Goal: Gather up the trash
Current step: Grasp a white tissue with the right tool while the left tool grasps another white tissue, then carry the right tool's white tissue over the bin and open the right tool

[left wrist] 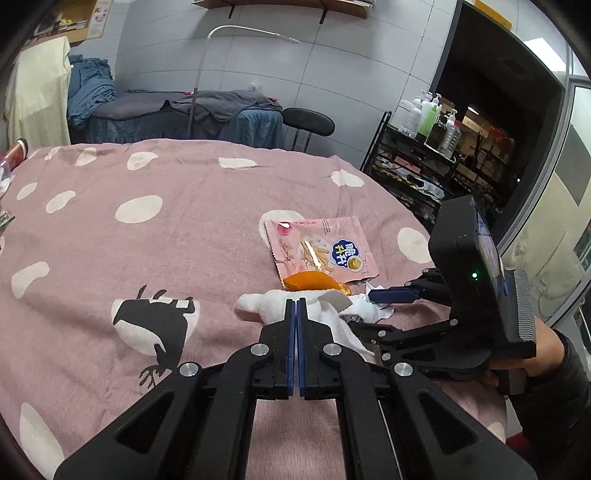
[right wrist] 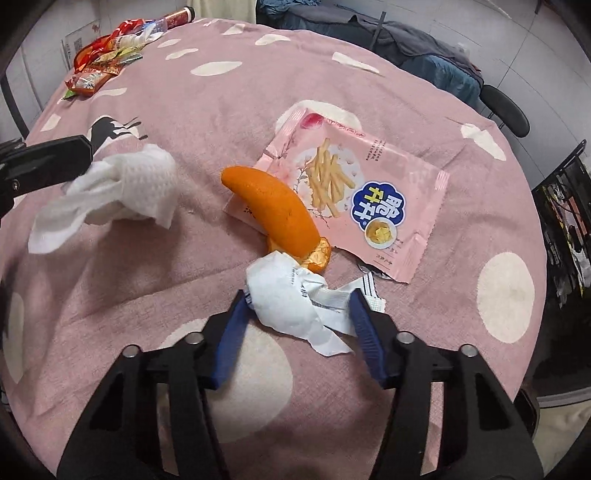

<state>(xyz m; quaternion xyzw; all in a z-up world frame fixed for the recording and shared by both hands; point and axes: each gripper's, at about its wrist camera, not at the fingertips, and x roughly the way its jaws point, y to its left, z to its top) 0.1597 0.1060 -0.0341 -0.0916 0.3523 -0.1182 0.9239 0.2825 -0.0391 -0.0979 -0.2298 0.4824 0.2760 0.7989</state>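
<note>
My left gripper (left wrist: 296,306) is shut on a crumpled white tissue (left wrist: 258,304); in the right wrist view that tissue (right wrist: 125,188) hangs from its black tips (right wrist: 88,155) just above the pink spotted tablecloth (right wrist: 221,92). My right gripper (right wrist: 297,295) points steeply down with a crumpled white wrapper (right wrist: 288,299) between its blue fingers (right wrist: 229,339), which touch it on both sides. Just beyond lies an orange peel (right wrist: 273,206), partly on a pink snack bag (right wrist: 354,192). From the left wrist view the right gripper (left wrist: 380,306) stands at the right.
A pile of red and green snack wrappers (right wrist: 99,66) and a red can (right wrist: 181,14) lie at the table's far left edge. Beyond the table are a black stool (left wrist: 308,122), a black rack with bottles (left wrist: 424,125) and a bed. A person's hand (left wrist: 546,343) holds the right gripper.
</note>
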